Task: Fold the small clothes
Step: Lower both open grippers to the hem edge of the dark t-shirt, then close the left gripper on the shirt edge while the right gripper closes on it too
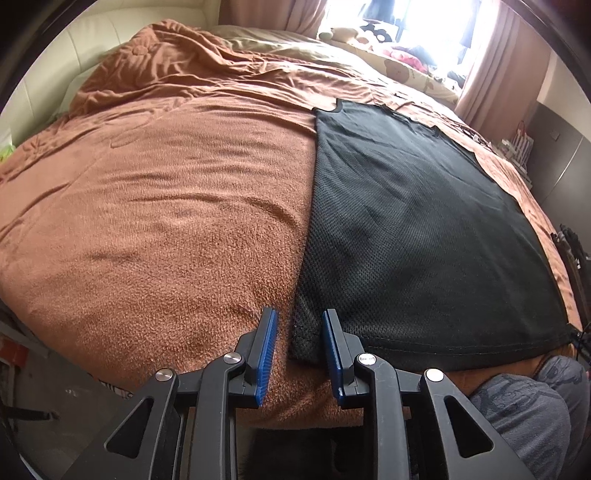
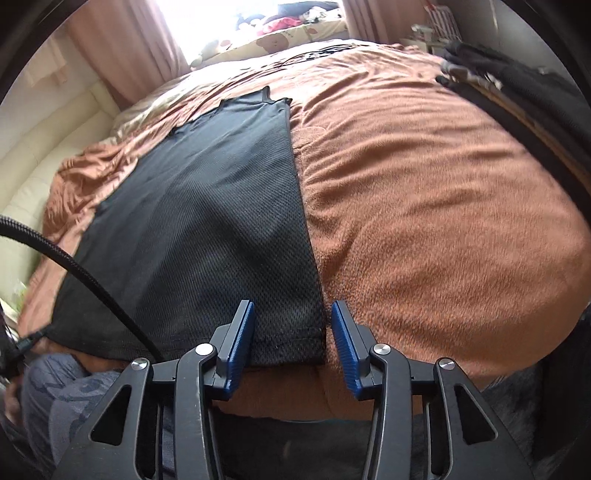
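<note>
Bare brown blanket point(image 1: 166, 206) left of shirt point(image 1: 406, 229), cable point(image 2: 85, 273) crossing shirt

1. Light source: daylight enters through the window point(image 1: 417, 33) beyond the bed's far edge; the panes are blown out to white in both views.
2. The blanket point(image 1: 166, 206) is evenly and softly lit, with shallow shadows in its folds.
3. The black garment point(image 1: 417, 221) reads dark, its mesh texture legible near the bed's near edge.
4. Strong fisheye bowing and black vignette at all corners.
5. Right wrist view: smeared blur at the left and right margins.
</note>
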Demonstrator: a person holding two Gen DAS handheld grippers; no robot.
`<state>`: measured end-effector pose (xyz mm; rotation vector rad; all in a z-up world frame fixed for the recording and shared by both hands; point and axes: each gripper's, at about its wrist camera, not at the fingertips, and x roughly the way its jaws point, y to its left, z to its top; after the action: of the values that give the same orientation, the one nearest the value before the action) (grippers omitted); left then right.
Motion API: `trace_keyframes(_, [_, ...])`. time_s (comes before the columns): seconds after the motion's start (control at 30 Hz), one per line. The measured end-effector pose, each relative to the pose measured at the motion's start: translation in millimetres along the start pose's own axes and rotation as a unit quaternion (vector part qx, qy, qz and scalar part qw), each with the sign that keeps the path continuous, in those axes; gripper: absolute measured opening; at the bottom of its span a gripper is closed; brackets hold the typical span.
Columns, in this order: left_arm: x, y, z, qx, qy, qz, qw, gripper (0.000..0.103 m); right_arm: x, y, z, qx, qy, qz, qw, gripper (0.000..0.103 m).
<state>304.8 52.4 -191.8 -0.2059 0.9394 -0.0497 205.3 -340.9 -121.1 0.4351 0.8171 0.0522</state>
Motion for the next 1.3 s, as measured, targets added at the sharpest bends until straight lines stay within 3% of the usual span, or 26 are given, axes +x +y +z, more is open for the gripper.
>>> trace_keyframes(0.17, [-2.9, 7.6, -2.6, -0.028, 0.006, -0.021, 0.9994, 0.027, -3.2, -20.8, -4.8, 0.043, -0.008, 0.036, 0.998, 0.041])
trace_keyframes(0.27, [-1.9, 9.6, -2.8, -0.051, 0.007, -0.03, 0.9982, 0.027, -1.4, -34.0, -5.8, 0.09, -0.005, 0.084, 0.992, 0.041])
trace_keyframes(0.5, [4.3, 21.8, 0.3, -0.134, 0.008, -0.076, 0.988, 0.027, 12.4, -61.2, -1.4, 0.143, -0.014, 0.131, 0.981, 0.041])
trace_keyframes(0.6, [4.4, 21.0, -0.8, -0.151, 0.005, -0.078, 0.9854, 0.027, 17.8, -69.4, -2.3, 0.159, -0.019, 0.136, 0.978, 0.038])
trace_keyframes(0.67, [2.9, 22.1, -2.4, -0.16, 0.007, -0.084, 0.9835, 0.027, 19.7, -74.2, -5.0, 0.165, -0.016, 0.138, 0.976, 0.023])
trace_keyframes(0.77, [-0.4, 24.2, -6.6, -0.168, 0.01, -0.095, 0.9812, 0.026, 19.6, -77.0, -12.8, 0.176, -0.007, 0.151, 0.973, 0.012])
trace_keyframes(0.83, [-1.0, 25.5, -6.3, -0.167, 0.011, -0.082, 0.9826, 0.009, 16.3, -82.9, -15.3, 0.182, -0.008, 0.152, 0.971, 0.006])
trace_keyframes(0.87, [-1.3, 27.5, -6.2, -0.173, 0.01, -0.085, 0.9811, 0.007, 13.7, -84.0, -14.8, 0.184, -0.009, 0.152, 0.971, 0.003])
trace_keyframes(0.97, [-8.0, 32.7, -7.1, -0.187, -0.003, -0.095, 0.9777, 0.005, -2.0, -87.8, -11.5, 0.182, -0.024, 0.153, 0.971, 0.002])
trace_keyframes(1.3, [-62.5, 29.7, 8.1, -0.16, -0.075, -0.117, 0.9774, 0.005, -64.4, -68.2, -10.6, 0.133, -0.078, 0.154, 0.976, 0.001])
